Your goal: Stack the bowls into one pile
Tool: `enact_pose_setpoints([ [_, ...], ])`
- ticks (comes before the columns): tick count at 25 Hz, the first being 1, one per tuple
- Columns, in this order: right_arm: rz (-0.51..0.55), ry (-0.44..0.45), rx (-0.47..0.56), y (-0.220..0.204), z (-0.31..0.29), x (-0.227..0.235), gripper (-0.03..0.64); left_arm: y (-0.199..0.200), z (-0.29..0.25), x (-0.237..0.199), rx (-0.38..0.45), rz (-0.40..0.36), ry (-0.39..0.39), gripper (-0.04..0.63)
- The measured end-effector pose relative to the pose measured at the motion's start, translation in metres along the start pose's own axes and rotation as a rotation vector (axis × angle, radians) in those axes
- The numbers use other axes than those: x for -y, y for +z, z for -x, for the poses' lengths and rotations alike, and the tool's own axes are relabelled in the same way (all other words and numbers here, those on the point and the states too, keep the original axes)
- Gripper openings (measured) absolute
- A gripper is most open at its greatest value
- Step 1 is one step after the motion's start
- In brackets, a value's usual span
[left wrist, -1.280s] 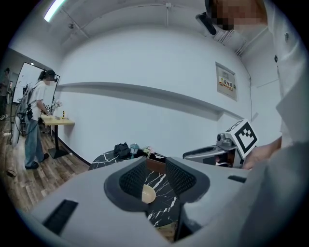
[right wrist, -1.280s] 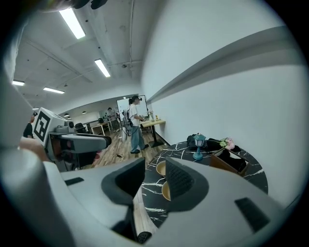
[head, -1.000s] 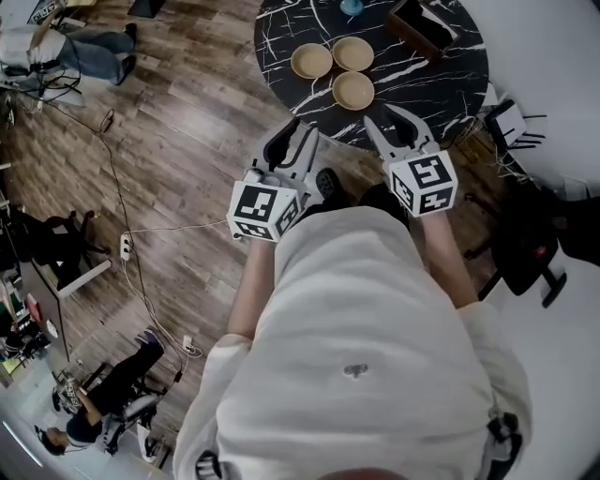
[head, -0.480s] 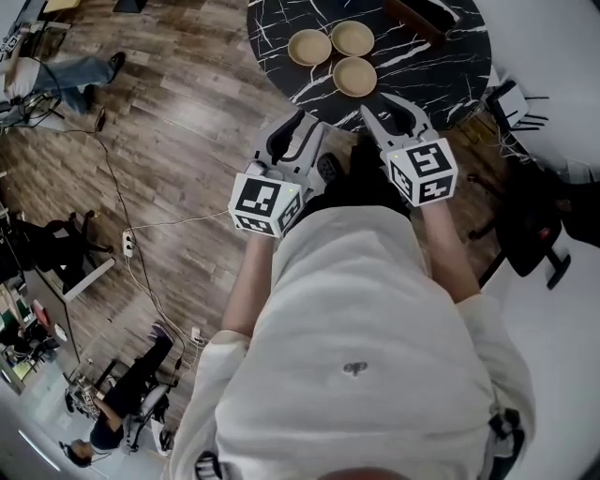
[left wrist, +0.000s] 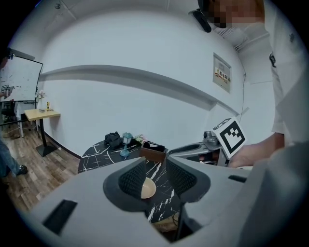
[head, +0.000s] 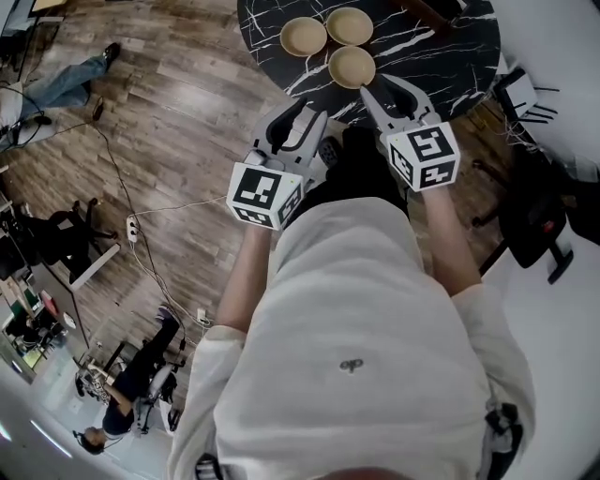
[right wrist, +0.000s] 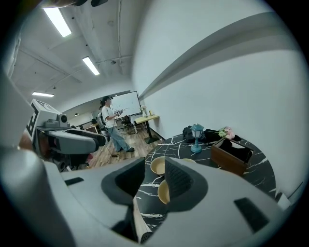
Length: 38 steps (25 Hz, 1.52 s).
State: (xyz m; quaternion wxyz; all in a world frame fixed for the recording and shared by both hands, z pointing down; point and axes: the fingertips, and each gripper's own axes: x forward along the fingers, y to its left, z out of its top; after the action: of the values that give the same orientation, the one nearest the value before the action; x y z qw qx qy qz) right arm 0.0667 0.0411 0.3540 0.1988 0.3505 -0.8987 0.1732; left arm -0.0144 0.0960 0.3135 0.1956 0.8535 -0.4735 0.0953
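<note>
Left tongs (head: 298, 127): spread wide, having just opened a little further; nothing between the dark ribbed pads (left wrist: 133, 179); held in the air short of the tabletop (head: 441, 56), over the floor (head: 187, 112)
Right tongs (head: 392, 94): spread too, pinching nothing; tips at the near edge of the tabletop, near the nearest bowl (head: 352, 67)
Bowls: three, not stacked, close together in a triangle on the near part of the tabletop; left bowl (head: 303, 36) and far bowl (head: 349, 25) side by side behind the nearest bowl; unclear whether the rims touch
Bowl contents: bare tan insides in all three
Bowl shape and material: round, shallow, matt tan, plain rims
Box (right wrist: 231, 154): brown, rectangular, open-topped, something dark lying inside; well apart from the bowls on the far side
Lamp (right wrist: 196, 137): small teal lantern, upright, beside the box
Tabletop surface: round, glossy black with white marble-like veins
Floor surface: wood-look planks, grey-brown
Tongs build: grey moulded shells, each with a white cube of black square markers at the rear
</note>
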Motion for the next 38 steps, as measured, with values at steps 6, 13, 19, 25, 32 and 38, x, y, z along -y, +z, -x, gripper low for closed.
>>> enact_pose_setpoints([
  [6,-0.003,0.006,-0.021,0.001,-0.018,0.026,0.123,0.003,-0.019,-0.009,-0.021,0.014,0.016,0.121],
  [13,0.018,-0.004,-0.102,-0.002,-0.039,0.055,0.123,0.004,-0.047,-0.026,-0.023,0.059,0.052,0.121],
  [19,0.048,0.041,-0.146,-0.004,-0.057,0.073,0.123,0.002,-0.074,-0.039,-0.032,0.09,0.087,0.121],
  [25,0.098,0.103,-0.208,-0.01,-0.072,0.081,0.123,-0.007,-0.094,-0.052,-0.047,0.133,0.134,0.121],
  [32,0.129,0.156,-0.288,-0.034,-0.088,0.089,0.123,-0.033,-0.116,-0.053,-0.097,0.167,0.157,0.121],
  [38,0.152,0.199,-0.357,-0.06,-0.097,0.093,0.123,-0.057,-0.128,-0.058,-0.146,0.2,0.195,0.121],
])
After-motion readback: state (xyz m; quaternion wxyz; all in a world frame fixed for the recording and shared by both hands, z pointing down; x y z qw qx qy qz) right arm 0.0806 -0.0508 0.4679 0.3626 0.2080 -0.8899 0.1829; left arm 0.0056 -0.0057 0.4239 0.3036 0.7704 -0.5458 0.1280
